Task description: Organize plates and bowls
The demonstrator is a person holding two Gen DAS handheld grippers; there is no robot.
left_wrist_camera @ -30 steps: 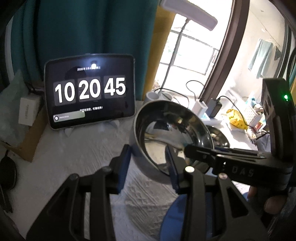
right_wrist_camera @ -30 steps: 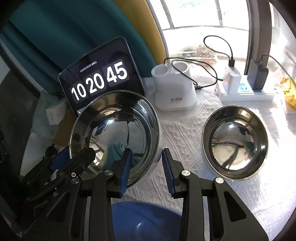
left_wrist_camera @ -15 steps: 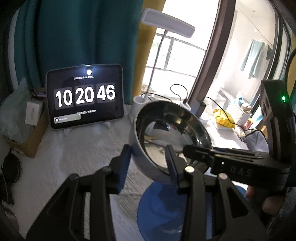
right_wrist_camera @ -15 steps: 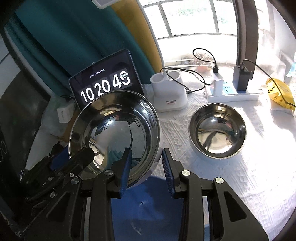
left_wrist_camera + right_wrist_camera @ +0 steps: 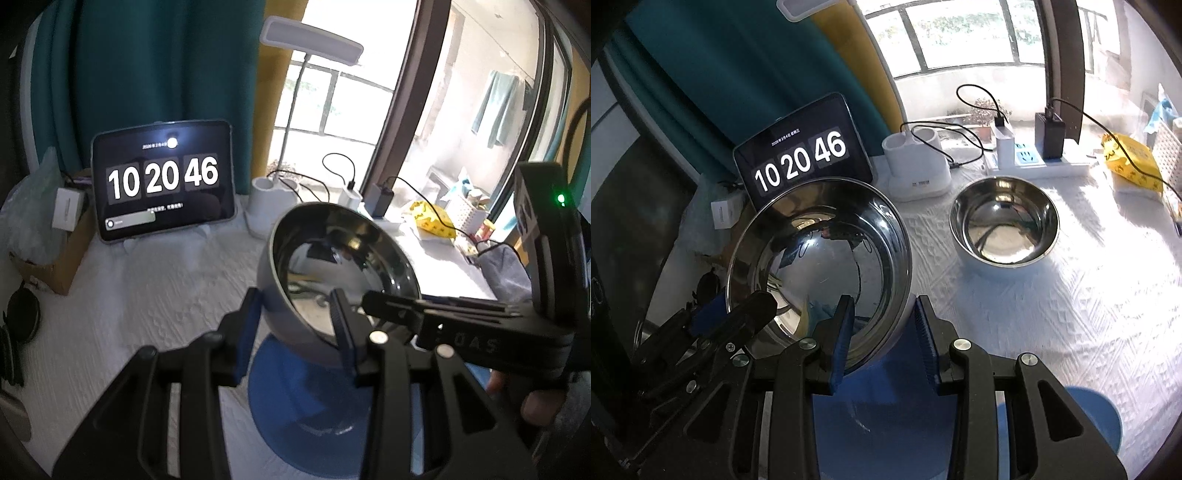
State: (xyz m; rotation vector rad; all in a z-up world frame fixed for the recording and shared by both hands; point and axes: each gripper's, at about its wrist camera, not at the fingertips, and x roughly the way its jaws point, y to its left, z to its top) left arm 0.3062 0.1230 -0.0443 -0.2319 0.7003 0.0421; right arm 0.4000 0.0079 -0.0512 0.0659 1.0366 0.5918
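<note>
A large steel bowl [image 5: 340, 266] [image 5: 820, 258] hangs tilted in the air above a blue plate [image 5: 306, 398] [image 5: 886, 406] that lies on the white cloth. My left gripper [image 5: 295, 332] is shut on the bowl's thick near wall, one finger outside and one inside. My right gripper [image 5: 884, 339] is shut on the opposite side of the rim in the same way. Each gripper shows in the other's view, the right gripper [image 5: 388, 306] at the bowl's right and the left gripper [image 5: 738, 314] at its left. A second, smaller steel bowl [image 5: 1004, 229] stands on the cloth at the back right.
A tablet clock [image 5: 162, 181] leans at the back, with a white lamp base [image 5: 916, 170] and a power strip [image 5: 1034, 162] with cables to its right. A yellow bag [image 5: 1130, 166] lies far right. A cardboard box [image 5: 55, 258] sits at the left edge.
Both grippers have drawn back and slightly up with the large bowl between them. The blue plate has come into view beneath it. The smaller bowl now looks farther off.
</note>
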